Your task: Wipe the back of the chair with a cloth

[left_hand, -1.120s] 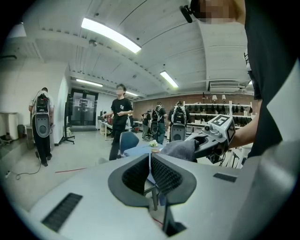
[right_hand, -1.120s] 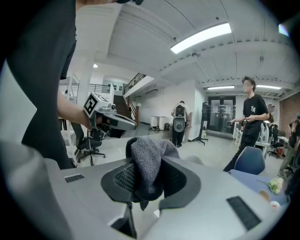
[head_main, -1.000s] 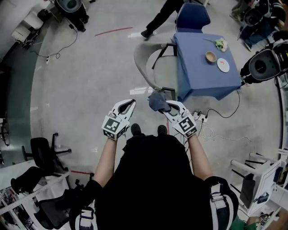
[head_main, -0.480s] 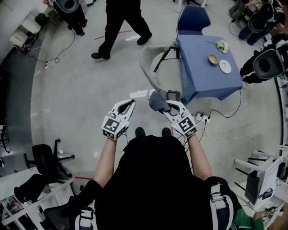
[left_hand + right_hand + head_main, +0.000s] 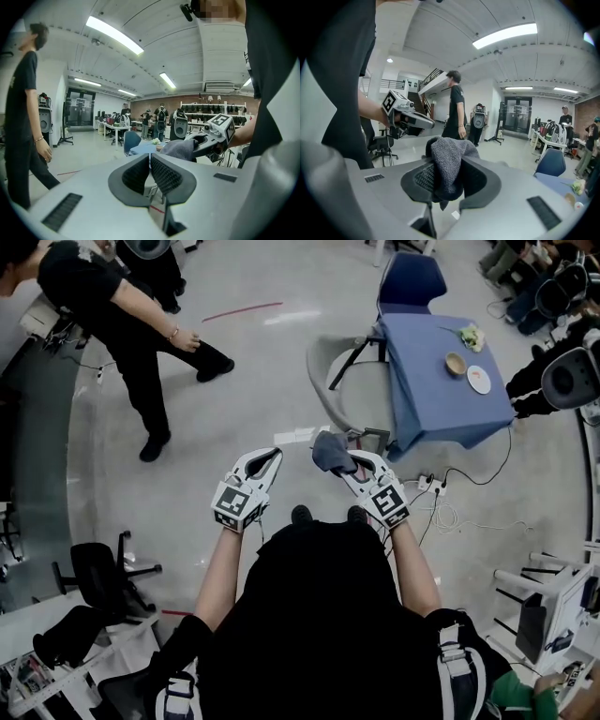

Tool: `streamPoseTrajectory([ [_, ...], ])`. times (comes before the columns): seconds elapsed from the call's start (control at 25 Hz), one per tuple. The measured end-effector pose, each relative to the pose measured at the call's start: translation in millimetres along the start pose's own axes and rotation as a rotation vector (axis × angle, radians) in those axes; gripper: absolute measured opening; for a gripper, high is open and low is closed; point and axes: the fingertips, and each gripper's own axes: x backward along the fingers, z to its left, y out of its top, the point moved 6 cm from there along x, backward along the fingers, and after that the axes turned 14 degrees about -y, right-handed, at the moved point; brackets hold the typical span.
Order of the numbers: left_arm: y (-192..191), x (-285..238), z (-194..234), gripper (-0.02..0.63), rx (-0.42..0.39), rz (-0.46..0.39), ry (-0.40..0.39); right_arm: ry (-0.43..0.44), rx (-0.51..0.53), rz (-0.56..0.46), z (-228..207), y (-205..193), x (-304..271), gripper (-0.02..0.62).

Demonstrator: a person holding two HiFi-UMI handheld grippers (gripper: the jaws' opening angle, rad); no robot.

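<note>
A grey cloth [image 5: 331,450] is bunched between the jaws of my right gripper [image 5: 351,461], which is shut on it; the same cloth [image 5: 449,165] fills the jaws in the right gripper view. My left gripper [image 5: 266,460] is held level beside it, shut and empty, its pads [image 5: 151,171] nearly touching. A grey shell chair [image 5: 349,392] stands ahead on the floor, its curved back toward me, pushed up to a table. Both grippers are short of the chair, over the floor.
A blue-clothed table [image 5: 441,381] with a bowl [image 5: 457,363], a plate [image 5: 479,379] and flowers stands behind the grey chair; a blue chair [image 5: 410,281] is at its far side. A person in black [image 5: 122,324] stands at the left. Cables [image 5: 441,512] lie right of my feet.
The view has advanced toward the chair and table. The person in black has walked from the top centre to the left. Both grippers hold the same pose.
</note>
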Motion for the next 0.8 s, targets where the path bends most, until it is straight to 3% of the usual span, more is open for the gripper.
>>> streamPoseTrajectory([
  [0.48,-30.8,42.9,11.3,0.031,0.032,0.022,-0.002,0.031,0.027,0.022,51.0,1.0,-29.8,0.120],
  [0.8,-22.5,21.1,21.9,0.032,0.028,0.038,-0.016,0.016,0.020,0.045,28.3,-9.4,-28.2,0.121],
])
